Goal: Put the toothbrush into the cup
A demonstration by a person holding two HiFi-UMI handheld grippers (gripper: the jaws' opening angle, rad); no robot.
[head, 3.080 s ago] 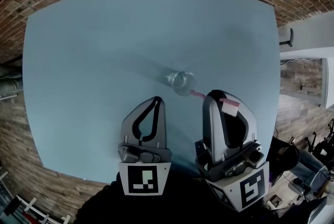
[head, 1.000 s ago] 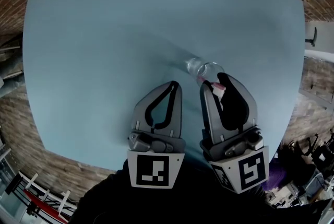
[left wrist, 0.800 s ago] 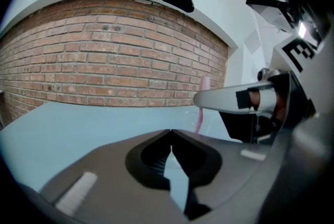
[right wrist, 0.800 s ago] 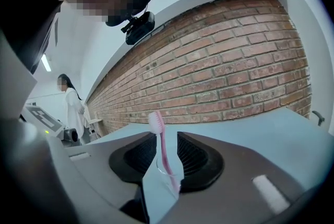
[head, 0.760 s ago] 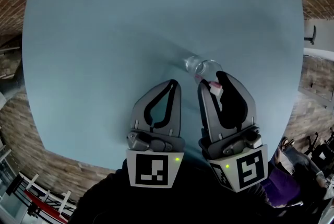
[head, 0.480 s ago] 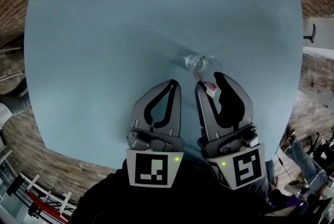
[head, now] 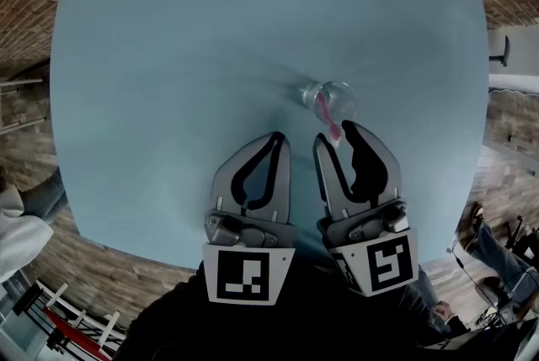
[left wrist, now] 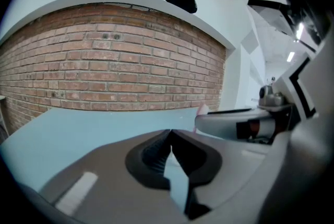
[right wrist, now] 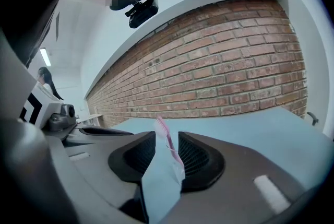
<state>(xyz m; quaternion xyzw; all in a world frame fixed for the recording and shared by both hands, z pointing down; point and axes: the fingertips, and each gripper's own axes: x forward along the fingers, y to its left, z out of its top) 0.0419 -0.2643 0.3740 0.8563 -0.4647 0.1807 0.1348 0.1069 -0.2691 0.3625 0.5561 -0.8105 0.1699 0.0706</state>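
Head view: 1 toothbrush [head: 325, 112] in 1 cup [head: 308, 93]; left tool [head: 282, 137], right tool [head: 337, 135].

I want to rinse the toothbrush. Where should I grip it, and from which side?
Probably the free end of the toothbrush above the cup rim, from the near side: it leans toward the right gripper, whose open fingers flank it.

Pale blue table [head: 168, 56] before red brick wall [left wrist: 104, 71]

Pale blue table [head: 168, 56], rounded corners, one clear cup [head: 338, 96] standing on it, right of centre
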